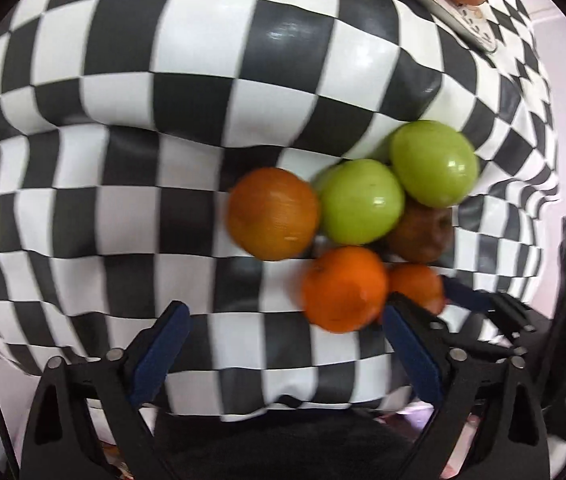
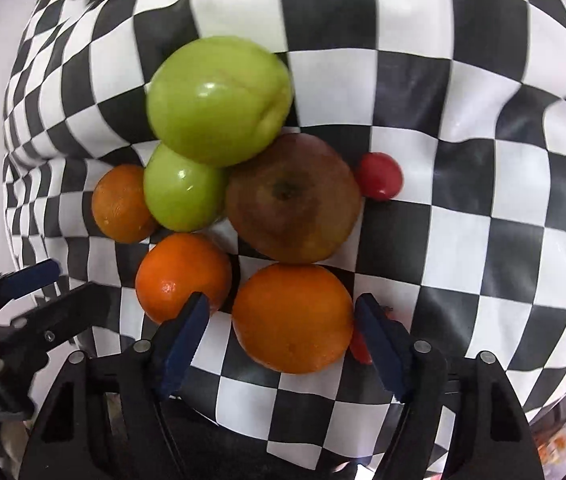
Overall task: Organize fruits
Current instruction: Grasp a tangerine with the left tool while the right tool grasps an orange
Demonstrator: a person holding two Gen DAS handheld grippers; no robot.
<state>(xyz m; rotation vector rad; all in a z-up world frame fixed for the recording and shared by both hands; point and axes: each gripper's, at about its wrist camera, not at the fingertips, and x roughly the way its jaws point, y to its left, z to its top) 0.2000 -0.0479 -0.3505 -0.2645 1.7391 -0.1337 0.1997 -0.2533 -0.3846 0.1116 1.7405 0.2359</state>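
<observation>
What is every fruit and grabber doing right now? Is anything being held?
Left gripper: open, holding nothing.
Right gripper: open, fingers either side of the big orange, not squeezing it.
Big orange: lying on the cloth between the fingers.
Smaller orange: on the cloth, loose.
Green fruits: piled together, top one leaning on the lower.
Brownish apple: in the pile, not held.
Checkered cloth: wrinkled.

Bare checkered cloth [image 1: 123,200] left of packed fruit cluster [image 1: 363,216], tray [image 1: 443,0] at far edge
</observation>
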